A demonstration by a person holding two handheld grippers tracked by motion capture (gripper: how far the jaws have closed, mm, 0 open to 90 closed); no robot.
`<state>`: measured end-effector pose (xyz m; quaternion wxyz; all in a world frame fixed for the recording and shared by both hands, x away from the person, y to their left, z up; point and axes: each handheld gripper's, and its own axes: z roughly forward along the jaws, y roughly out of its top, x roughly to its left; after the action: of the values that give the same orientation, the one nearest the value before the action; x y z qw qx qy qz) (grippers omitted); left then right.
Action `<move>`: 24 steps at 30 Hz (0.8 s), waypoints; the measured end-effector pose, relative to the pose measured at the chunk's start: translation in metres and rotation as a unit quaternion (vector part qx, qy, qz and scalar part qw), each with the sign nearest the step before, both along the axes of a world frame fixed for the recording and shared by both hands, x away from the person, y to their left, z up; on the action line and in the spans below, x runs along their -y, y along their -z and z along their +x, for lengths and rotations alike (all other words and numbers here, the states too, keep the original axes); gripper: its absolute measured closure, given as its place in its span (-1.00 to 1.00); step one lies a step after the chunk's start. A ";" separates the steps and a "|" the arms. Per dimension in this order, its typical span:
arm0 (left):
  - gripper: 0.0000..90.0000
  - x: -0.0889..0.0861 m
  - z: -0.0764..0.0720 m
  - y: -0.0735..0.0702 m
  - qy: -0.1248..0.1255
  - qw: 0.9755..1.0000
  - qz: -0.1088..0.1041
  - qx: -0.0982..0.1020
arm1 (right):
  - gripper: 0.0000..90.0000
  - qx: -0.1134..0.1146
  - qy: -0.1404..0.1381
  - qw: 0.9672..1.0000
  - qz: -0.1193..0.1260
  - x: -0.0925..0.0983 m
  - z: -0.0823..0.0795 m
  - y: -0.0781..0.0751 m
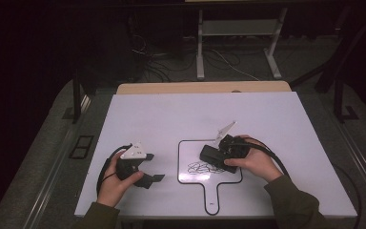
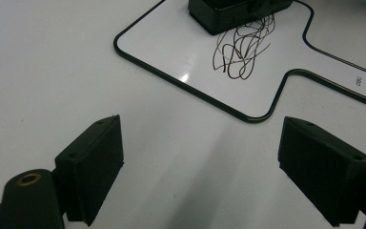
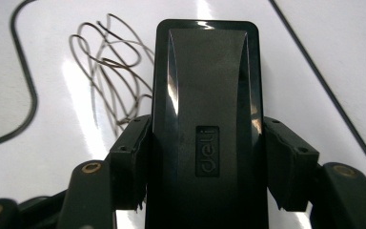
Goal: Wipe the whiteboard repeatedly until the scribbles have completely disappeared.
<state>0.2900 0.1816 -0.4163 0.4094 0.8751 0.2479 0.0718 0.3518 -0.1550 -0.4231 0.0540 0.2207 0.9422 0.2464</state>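
A: Black jaws, item one: left gripper (image 1: 145, 168). Status?

B: Jaws stand wide apart, nothing between them. It rests on the table (image 1: 138, 114), left of the board (image 1: 187, 160) and apart from it. Its own view looks across bare white surface toward the board's near corner.

A: Item two, the board.

B: White, black-rimmed, handle pointing toward the person. It lies flat near the table's front edge, between the two hands. The scribble (image 1: 203, 167) sits on its lower middle part.

A: Condition of the scribble?

B: Looped dark lines, largely intact. In the right gripper view the loops (image 3: 112, 71) lie just left of the eraser, some running up to its edge. Whether any part is hidden under the eraser, I cannot tell.

A: Item three, the eraser.

B: Black block (image 1: 213, 153), brand mark on top. It sits on the board, touching it, at the scribble's upper right.

A: Item four, right gripper (image 1: 219, 151).

B: Clamped on the eraser's two long sides; the pads (image 3: 286, 162) press its flanks, as seen along the jaws.

A: Progress, as judged?

B: Eraser picked up and brought to the board: done. Wiping looks barely begun; nearly all the scribble remains. Left to do: sweep the eraser leftward over the loops until the board is clean.
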 end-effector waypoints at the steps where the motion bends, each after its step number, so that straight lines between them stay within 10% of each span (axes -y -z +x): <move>1: -0.67 0.000 0.000 0.000 0.000 1.000 0.000 -0.001 | -0.14 -0.001 -0.002 1.000 0.001 -0.002 -0.001 0.000; 24: -0.67 0.000 0.000 0.000 0.000 1.000 0.001 0.000 | -0.14 0.001 -0.072 0.997 -0.004 -0.039 -0.028 -0.001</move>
<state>0.2897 0.1813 -0.4160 0.4088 0.8755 0.2473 0.0720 0.3238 -0.1158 -0.4221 0.0383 0.1516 0.9565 0.2462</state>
